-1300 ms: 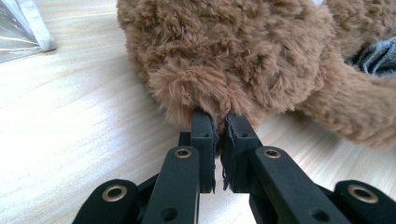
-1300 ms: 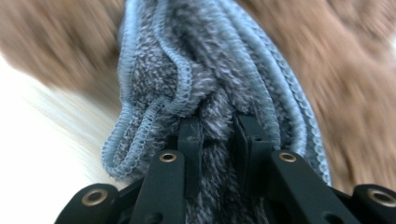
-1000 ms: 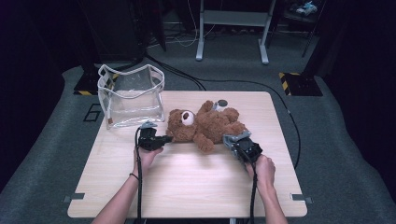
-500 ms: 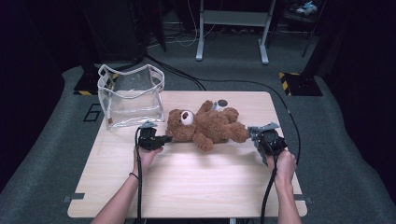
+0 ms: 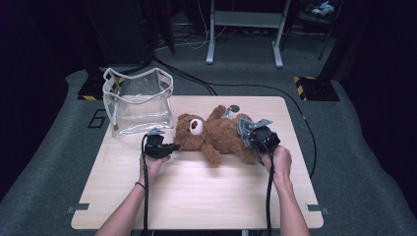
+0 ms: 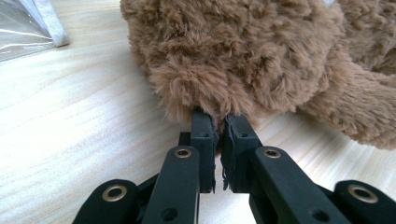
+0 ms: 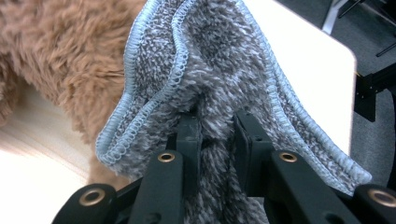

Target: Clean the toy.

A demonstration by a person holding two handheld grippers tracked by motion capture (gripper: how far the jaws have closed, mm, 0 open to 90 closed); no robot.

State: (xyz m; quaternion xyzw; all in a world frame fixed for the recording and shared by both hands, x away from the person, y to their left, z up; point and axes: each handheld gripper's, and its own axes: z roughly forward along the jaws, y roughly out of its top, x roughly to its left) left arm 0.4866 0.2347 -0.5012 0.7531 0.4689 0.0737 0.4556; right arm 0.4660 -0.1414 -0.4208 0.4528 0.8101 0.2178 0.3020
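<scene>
A brown teddy bear (image 5: 223, 135) lies on its back on the wooden table (image 5: 196, 196), head toward the left. My left gripper (image 5: 175, 146) sits at the bear's head, and in the left gripper view its jaws are shut on a tuft of the bear's fur (image 6: 205, 88). My right gripper (image 5: 247, 132) hovers over the bear's legs at the right. Its jaws are shut on a grey fleecy cloth (image 7: 210, 70) with a pale blue stitched edge, which drapes over the jaws; the bear's fur (image 7: 56, 51) shows behind it.
A clear plastic bag (image 5: 138, 101) with white trim stands upright at the table's back left corner. A small round grey object (image 5: 234, 108) lies behind the bear. Cables trail across the dark floor beyond the table, near metal stand legs (image 5: 243, 34).
My right gripper, holding the cloth, swung out to the right, then came back left and higher, over the bear's legs. My left gripper and the bear's head stayed put.
</scene>
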